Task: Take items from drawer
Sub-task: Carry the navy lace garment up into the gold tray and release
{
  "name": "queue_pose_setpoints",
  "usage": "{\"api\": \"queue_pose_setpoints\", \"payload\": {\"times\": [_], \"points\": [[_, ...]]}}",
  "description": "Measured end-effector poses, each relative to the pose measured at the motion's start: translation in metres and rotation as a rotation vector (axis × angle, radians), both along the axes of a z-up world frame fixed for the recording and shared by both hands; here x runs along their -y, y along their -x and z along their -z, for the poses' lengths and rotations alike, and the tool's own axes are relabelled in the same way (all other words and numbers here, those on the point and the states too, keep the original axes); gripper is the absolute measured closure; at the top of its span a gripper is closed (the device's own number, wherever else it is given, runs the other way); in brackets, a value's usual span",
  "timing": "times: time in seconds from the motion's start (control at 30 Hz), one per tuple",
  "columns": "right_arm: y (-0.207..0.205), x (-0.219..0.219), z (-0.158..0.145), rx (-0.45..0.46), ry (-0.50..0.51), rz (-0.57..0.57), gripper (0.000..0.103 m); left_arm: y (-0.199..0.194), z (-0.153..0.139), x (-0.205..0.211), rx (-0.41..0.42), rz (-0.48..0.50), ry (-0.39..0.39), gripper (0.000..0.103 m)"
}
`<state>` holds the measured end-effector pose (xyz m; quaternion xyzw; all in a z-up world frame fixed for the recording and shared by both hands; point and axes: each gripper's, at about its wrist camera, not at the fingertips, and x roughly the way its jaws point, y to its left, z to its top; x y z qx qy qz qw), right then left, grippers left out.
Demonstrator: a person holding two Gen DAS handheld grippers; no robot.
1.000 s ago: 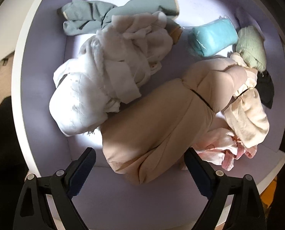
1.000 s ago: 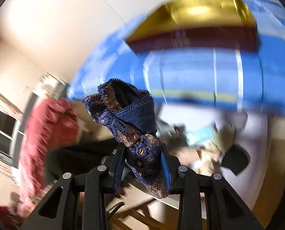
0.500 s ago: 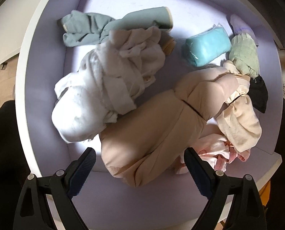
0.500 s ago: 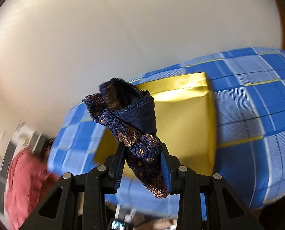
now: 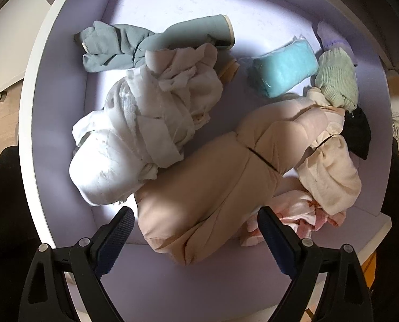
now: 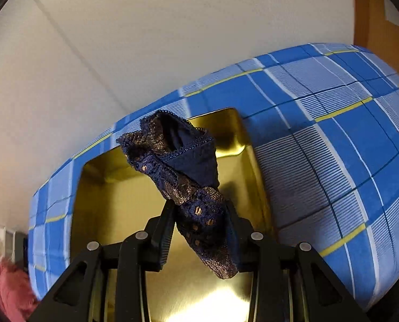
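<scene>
Right gripper (image 6: 199,230), jaws beginning to part, lace garment (image 6: 183,177) still between its pads, poised over the gold tray (image 6: 113,196) on the checked bedspread (image 6: 333,147). Release is best finished low and centred, so the lace drops inside the rim. Tray otherwise bare. Left gripper (image 5: 195,232) hangs wide and empty above the drawer (image 5: 57,145), which holds beige (image 5: 213,182), white (image 5: 135,134), teal (image 5: 124,45) and green (image 5: 336,80) clothes.

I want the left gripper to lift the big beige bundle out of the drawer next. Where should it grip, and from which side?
Probably from straight above, at the narrow waist of the beige bundle, by the dark crease. There it looks thin enough for the open left gripper to span, while its rounded near end bulges wider. The white bundle touches its left side.
</scene>
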<state>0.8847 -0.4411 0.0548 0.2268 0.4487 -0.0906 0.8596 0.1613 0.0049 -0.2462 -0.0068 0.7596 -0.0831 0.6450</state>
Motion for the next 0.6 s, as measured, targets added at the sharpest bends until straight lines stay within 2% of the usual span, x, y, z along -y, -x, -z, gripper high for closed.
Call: {"api": "queue_pose_setpoints", "payload": {"times": [0.07,0.13,0.23,0.4,0.6], "points": [[-0.005,0.005,-0.001,0.010,0.045,0.040,0.062,-0.003,-0.001,0.001,-0.001,0.002,0.000,0.009],[-0.008,0.009,-0.001,0.016,0.066,0.060,0.053,-0.006,-0.001,0.003,-0.004,0.005,-0.003,0.009],[-0.006,0.014,-0.001,0.033,0.053,0.043,0.050,-0.011,0.001,0.008,-0.016,0.004,-0.007,0.009],[0.013,0.018,-0.013,0.100,0.020,-0.017,0.043,-0.016,0.004,0.017,-0.021,0.012,-0.015,0.009],[0.055,0.009,-0.035,0.190,0.062,-0.123,0.038,-0.019,0.005,0.020,-0.021,0.005,-0.010,0.009]]}}
